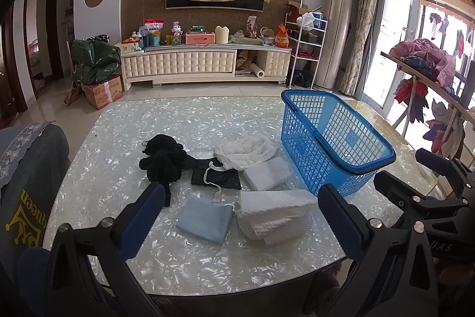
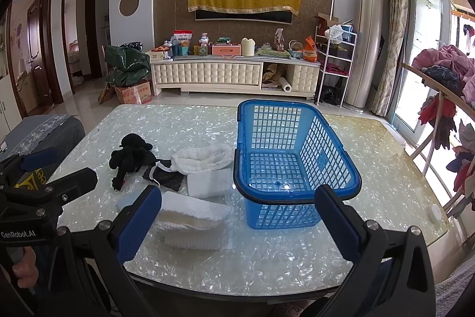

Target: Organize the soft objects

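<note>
A blue plastic basket [image 2: 297,165] is seen standing upright on a pearly, glass-topped table [image 2: 386,168], toward the right side of it. Nothing is seen inside the basket.

To the left of the basket, a group of soft things is laid out on the table. A folded white towel [image 1: 274,216] with a waffle texture is placed nearest the front edge, and a folded light blue cloth [image 1: 204,219] is set just beside it on the left. Behind the towel, a smaller folded white cloth [image 1: 267,173] is found close to the basket's wall. A bunched white quilted cloth [image 1: 246,150] is placed behind that one and is touching it. A dark flat pouch [image 1: 216,178] with a white string lies in the middle of the group, and a crumpled black fuzzy garment [image 1: 163,159] is at the far left.

The left gripper [image 1: 240,222] is held above the near edge of the table, over the blue cloth and the towel, with its jaws spread wide and nothing between them. The right gripper [image 2: 237,225] is likewise held with its jaws wide apart and empty, above the towel and the basket's near corner.

A cabinet [image 2: 234,73] crowded with household goods is seen against the far wall.
</note>
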A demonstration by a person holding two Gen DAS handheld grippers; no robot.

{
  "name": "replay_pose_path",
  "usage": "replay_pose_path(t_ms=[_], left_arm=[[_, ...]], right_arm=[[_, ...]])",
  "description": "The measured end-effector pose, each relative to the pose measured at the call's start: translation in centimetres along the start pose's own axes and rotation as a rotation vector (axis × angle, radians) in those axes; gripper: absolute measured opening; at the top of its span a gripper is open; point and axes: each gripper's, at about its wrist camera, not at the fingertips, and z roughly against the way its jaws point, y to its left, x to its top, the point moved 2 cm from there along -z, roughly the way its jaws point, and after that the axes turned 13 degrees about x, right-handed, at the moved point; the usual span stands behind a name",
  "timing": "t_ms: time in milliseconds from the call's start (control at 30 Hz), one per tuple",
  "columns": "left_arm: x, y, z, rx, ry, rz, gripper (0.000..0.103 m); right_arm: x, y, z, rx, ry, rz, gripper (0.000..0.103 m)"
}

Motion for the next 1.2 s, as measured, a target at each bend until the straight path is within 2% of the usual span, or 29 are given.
replay_pose_path(t_ms=[367,767,933,1067,1200], left_arm=[[0.0,0.2,0.1,-0.003,0.001,0.002,0.103],[1.3,0.3,-0.4,-0.011,0.015,-0.046,0.103],[2.3,1.4,-1.1,-0.073,0.017,-0.062,0.103],[3.1,2.7,-1.7,-0.031,-0.005,-0.104,0.103],[3.7,4.9,-2.8,-0.037,0.010,-0.099,0.103]], right_arm=[[-0.1,0.1,0.3,0.000,0.008,0.000,0.103],[0.7,-0.2,0.3,0.004,0.023,0.012,0.103],[1.5,-0.2,-0.2,0.010,0.042,0.034,0.103],[2.2,-0.1,-1.0,0.024,0.067,0.046,0.103],[3.1,0.2,-2.0,0.047,0.095,0.069,0.103]])
